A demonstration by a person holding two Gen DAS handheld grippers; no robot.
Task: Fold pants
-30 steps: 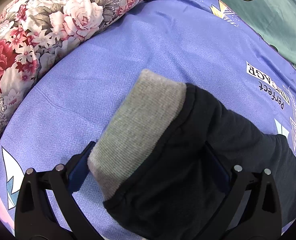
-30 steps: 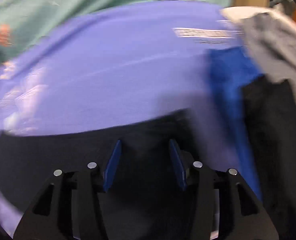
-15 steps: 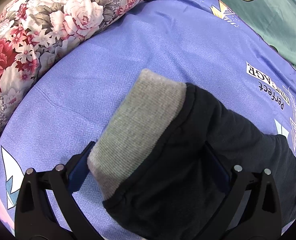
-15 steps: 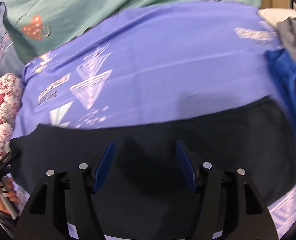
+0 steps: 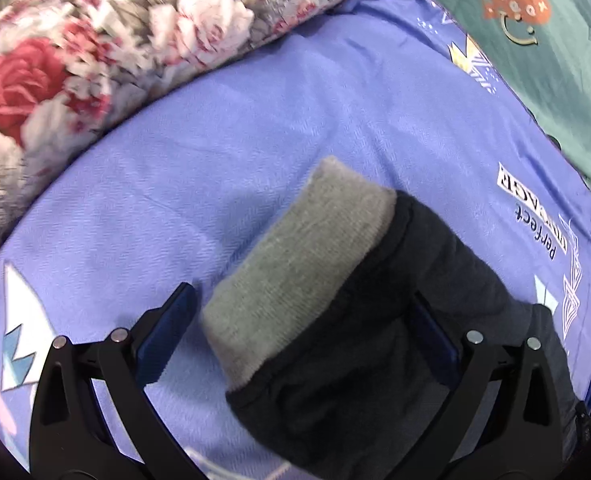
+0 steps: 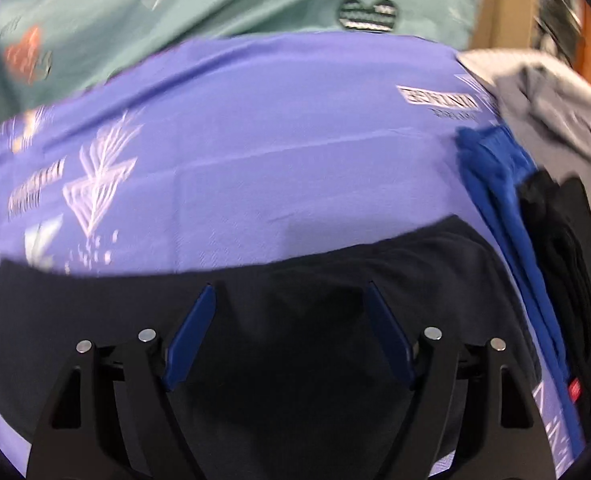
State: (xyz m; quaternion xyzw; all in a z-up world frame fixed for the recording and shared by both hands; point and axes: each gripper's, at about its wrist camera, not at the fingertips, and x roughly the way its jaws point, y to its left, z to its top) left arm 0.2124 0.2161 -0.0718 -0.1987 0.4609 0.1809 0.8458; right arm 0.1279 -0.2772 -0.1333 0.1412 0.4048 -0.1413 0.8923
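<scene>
Right gripper [image 6: 291, 336] jaws opening wider | blue garment [image 6: 507, 216] beside pants [image 6: 295, 360]

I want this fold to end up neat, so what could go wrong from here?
The right hand-held gripper is opening above the black pants with nothing pinched, so the folded layer could spring back. The grey cuff lies between the left hand-held gripper's wide pads; pulling away might drag it askew. A pile of clothes lies close by, where an edge could snag.

Upper left you see a floral pillow [image 5: 95, 52] on the purple sheet [image 5: 255, 140]; a teal blanket [image 5: 555, 60] lies upper right, with blue [image 6: 503, 208] and grey [image 6: 547, 108] clothes piled at right.
</scene>
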